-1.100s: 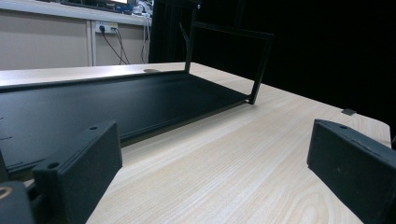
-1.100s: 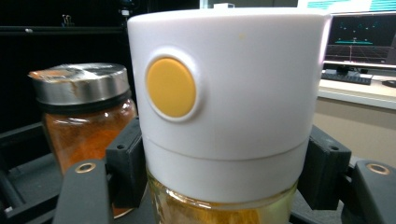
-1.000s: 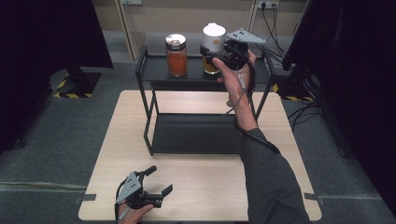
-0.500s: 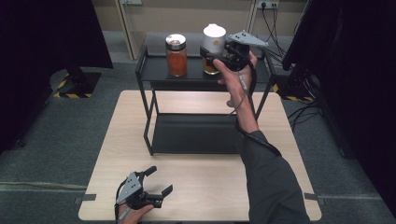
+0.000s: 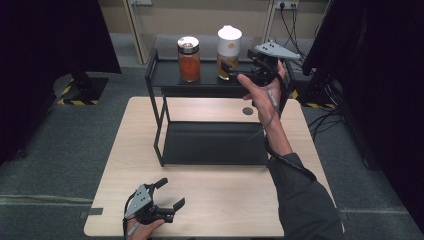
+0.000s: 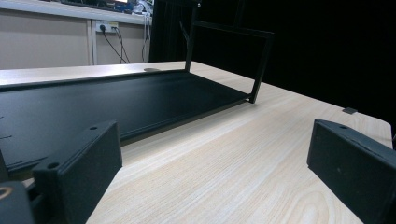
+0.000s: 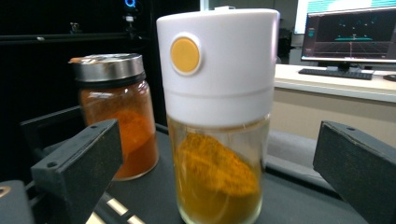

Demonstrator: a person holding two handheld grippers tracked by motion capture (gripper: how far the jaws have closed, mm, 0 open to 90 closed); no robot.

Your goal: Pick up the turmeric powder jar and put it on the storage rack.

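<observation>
- Your right gripper [image 7: 219, 186] had just been opening, its jaws wide at eight and four o'clock.
- The white-capped jar [image 7: 217, 116] stood upright between them, untouched.
- The metal-lidded jar [image 7: 116, 112] stood at ten o'clock.

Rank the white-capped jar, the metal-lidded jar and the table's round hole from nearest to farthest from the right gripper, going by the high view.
From the right gripper:
1. White-capped jar, on the top shelf, just ahead of its jaws.
2. Round hole, on the table below the gripper.
3. Metal-lidded jar, left along the shelf.
</observation>
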